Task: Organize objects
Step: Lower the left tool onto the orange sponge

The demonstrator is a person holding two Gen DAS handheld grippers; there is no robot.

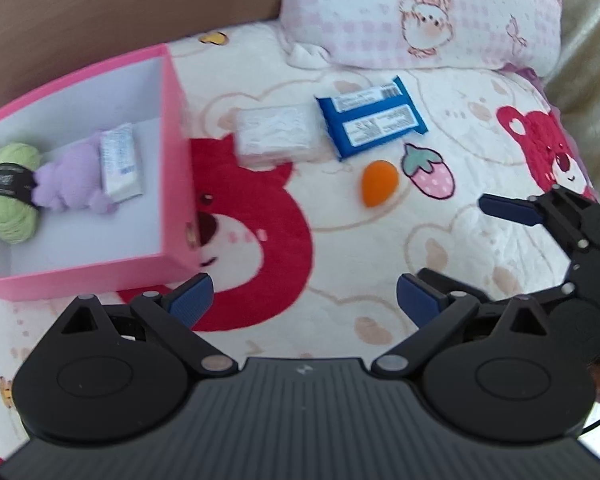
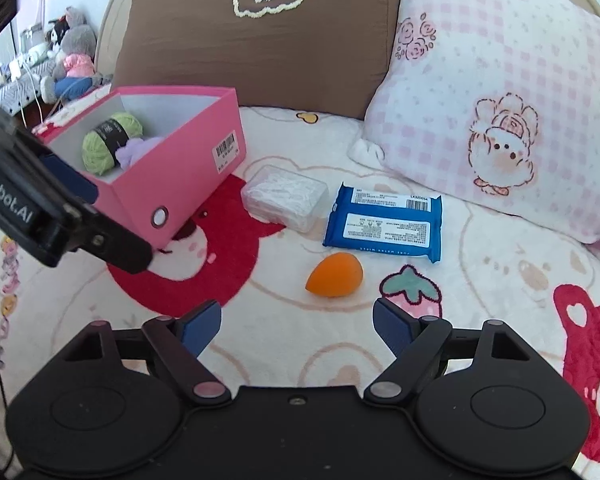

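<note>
A home bedroom. Everything lies on a bed (image 2: 300,340) spread with a cream blanket printed with red bears and strawberries. A pink checked pillow (image 2: 500,92) and a brown cushion (image 2: 256,44) lean at its head edge, and plush toys (image 2: 74,60) sit on a side shelf beyond its left corner.

Orange sponge (image 2: 335,275) lies near blue packet (image 2: 384,222), outside pink box (image 2: 172,184).
</note>
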